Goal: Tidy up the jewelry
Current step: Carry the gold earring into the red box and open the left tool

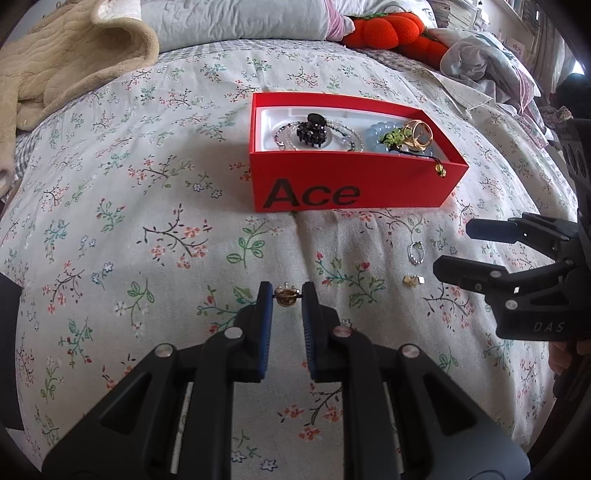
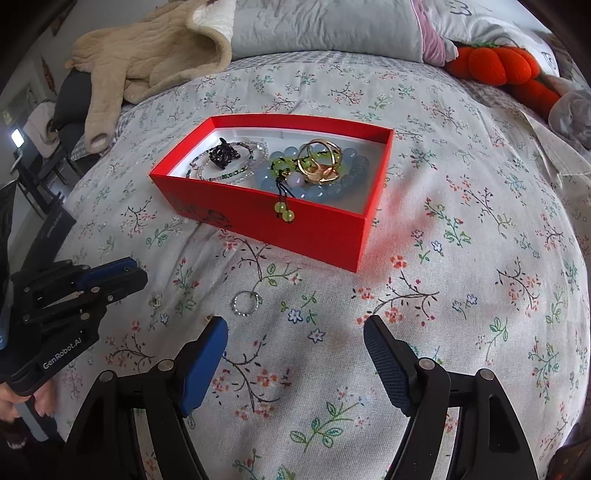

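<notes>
A red open box marked "Ace" stands on the floral bedspread. It holds a black hair claw, bead bracelets and gold rings. My left gripper is shut on a small gold ornament, pinched between its blue pads just short of the box. A silver ring and a gold earring pair lie loose on the bedspread. My right gripper stands open over the bedspread with nothing between its fingers, the silver ring just ahead of its left finger. From the right wrist, the left gripper shows at the left.
A beige fleece blanket is heaped at the back left, with pillows behind the box. An orange plush toy and crumpled clothes lie at the back right. A tiny silver piece lies near the left gripper.
</notes>
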A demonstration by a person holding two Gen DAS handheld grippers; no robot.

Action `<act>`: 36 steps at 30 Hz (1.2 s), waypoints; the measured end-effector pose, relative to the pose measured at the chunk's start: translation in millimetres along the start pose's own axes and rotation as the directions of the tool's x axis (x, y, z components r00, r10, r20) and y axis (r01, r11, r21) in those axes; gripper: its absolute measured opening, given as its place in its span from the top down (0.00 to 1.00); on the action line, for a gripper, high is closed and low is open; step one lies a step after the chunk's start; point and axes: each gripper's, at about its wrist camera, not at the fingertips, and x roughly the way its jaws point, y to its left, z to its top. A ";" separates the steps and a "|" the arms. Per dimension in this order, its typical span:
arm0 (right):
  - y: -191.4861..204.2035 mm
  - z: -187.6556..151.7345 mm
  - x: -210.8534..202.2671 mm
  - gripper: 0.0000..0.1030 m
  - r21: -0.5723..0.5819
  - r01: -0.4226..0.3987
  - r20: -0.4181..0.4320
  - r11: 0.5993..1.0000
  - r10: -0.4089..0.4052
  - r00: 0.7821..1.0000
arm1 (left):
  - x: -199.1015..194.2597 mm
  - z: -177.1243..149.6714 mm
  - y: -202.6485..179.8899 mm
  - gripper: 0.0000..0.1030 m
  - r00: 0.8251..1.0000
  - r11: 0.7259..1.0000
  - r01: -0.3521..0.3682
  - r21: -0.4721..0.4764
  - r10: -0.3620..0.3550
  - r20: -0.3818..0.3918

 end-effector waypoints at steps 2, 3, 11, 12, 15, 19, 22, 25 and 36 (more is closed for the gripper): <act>7.9 1.8 7.3 0.39 -0.031 0.006 -0.013 0.999 -0.007 1.000 | 0.5 -0.4 2.7 0.83 1.000 1.000 0.001 -0.003 -0.001 -0.006; 11.2 2.6 11.2 0.43 -0.041 0.004 -0.023 0.999 -0.005 1.000 | 0.6 -0.7 3.6 0.83 1.000 1.000 0.001 -0.005 -0.001 -0.008; 29.3 9.4 21.0 0.64 -0.111 0.020 -0.016 0.994 -0.021 1.000 | 0.7 -0.1 9.7 0.83 1.000 1.000 0.007 -0.017 -0.007 -0.013; 29.9 10.1 21.9 0.68 -0.115 0.017 -0.018 0.993 -0.019 1.000 | 1.3 0.2 11.0 0.83 1.000 1.000 0.008 -0.018 -0.008 -0.016; 33.7 11.7 23.2 0.77 -0.129 0.007 -0.025 0.992 -0.010 1.000 | 2.5 0.4 12.1 0.83 1.000 1.000 0.008 -0.022 -0.008 -0.022; 35.6 12.5 22.3 0.84 -0.128 0.003 -0.034 0.992 -0.007 0.999 | 2.9 1.7 13.0 0.83 1.000 1.000 0.010 -0.029 -0.010 -0.024; 32.4 13.8 18.4 0.84 -0.103 -0.017 -0.034 0.994 0.014 0.999 | 2.6 3.9 14.8 0.83 1.000 0.999 0.010 -0.037 -0.011 -0.022; 25.6 17.0 8.4 0.84 -0.076 -0.039 -0.019 0.996 0.038 0.999 | -0.7 6.6 17.3 0.83 1.000 0.998 0.017 -0.055 -0.018 -0.015; 0.6 32.7 -36.0 0.84 0.019 -0.066 0.076 0.998 0.064 0.995 | -20.8 29.9 16.0 0.83 0.999 0.994 0.038 -0.099 -0.034 0.043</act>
